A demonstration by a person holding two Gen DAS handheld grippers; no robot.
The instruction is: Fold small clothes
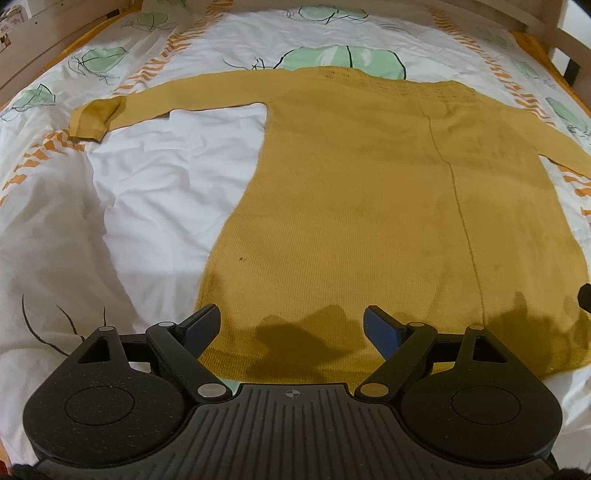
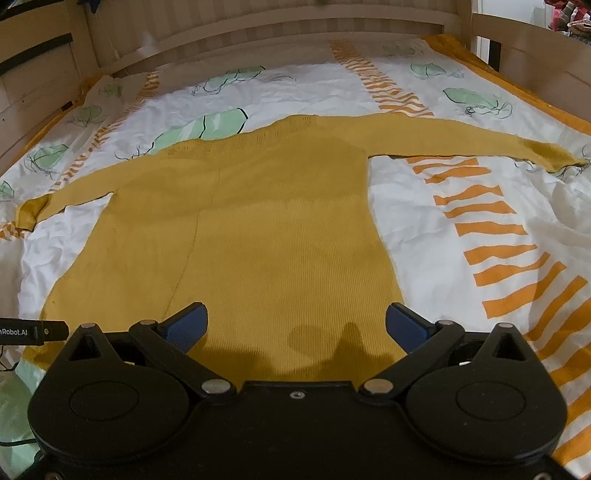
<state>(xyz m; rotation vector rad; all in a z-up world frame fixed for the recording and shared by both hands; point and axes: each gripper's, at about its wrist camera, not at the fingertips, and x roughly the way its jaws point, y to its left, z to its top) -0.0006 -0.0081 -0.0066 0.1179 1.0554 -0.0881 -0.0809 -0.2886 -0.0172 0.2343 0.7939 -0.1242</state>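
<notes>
A mustard-yellow knit sweater (image 1: pixel 369 206) lies flat on the bed, hem toward me, both sleeves spread out sideways. It also shows in the right wrist view (image 2: pixel 258 229). My left gripper (image 1: pixel 291 326) is open and empty, hovering over the hem's left part. My right gripper (image 2: pixel 295 325) is open and empty, hovering over the hem's right part. The left sleeve cuff (image 1: pixel 92 118) is folded over itself. The right sleeve (image 2: pixel 480 142) stretches to the right. The tip of the left gripper (image 2: pixel 33 332) shows at the left edge of the right wrist view.
The bed cover (image 1: pixel 155 192) is white with green leaf prints and orange stripes (image 2: pixel 491 229), and is wrinkled. A wooden headboard (image 2: pixel 280 33) and side rails (image 1: pixel 37 40) bound the bed at the far end and sides.
</notes>
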